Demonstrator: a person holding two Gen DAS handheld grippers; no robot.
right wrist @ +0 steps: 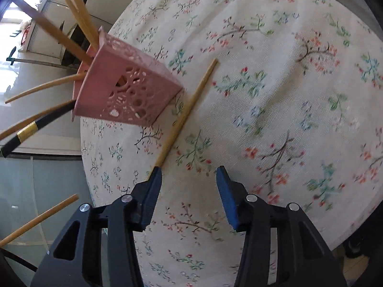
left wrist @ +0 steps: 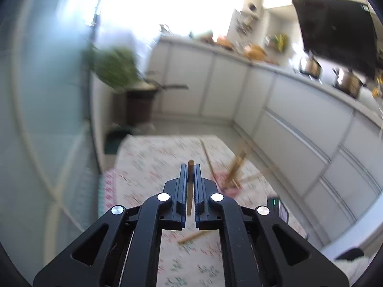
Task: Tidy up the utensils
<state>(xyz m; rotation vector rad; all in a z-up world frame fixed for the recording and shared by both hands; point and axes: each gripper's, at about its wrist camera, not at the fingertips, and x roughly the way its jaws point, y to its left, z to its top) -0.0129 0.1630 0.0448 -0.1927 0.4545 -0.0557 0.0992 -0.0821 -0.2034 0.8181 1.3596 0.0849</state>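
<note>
Left gripper (left wrist: 190, 167): jaws drawn close together, pinching a single chopstick (left wrist: 190, 186) between the blue pads. The stick runs along the fingers, its brown end poking just past the tips, and the whole thing hangs in the air above the table (left wrist: 153, 157).

Right gripper (right wrist: 189, 174): wide apart, nothing between the fingers. It hovers low over the flowered cloth (right wrist: 275, 95), and the left fingertip sits right at the near end of a loose stick (right wrist: 186, 110).

Loose stick: pale wood, flat on the cloth, running diagonally away from the right gripper and passing just beside the holder's base.

Holder (right wrist: 124, 91): pink, with a cut-out pattern, standing near the table's edge. In the left view it shows as a blurred pink shape (left wrist: 228, 184) ahead and to the right of the held chopstick.

Sticks in holder (right wrist: 79, 16): several pale ones fan out of the opening, plus one black stick (right wrist: 36, 126) with a gold band.

Lower left of right view: another pale stick (right wrist: 38, 220) crosses the frame off the table's edge; what holds it cannot be told from that view.

Under the left gripper: one more pale stick (left wrist: 195, 236) lies on the cloth.

Background: white kitchen cabinets (left wrist: 275, 100), pots (left wrist: 347, 81) on the counter, a green plant (left wrist: 115, 67), all motion-blurred.
</note>
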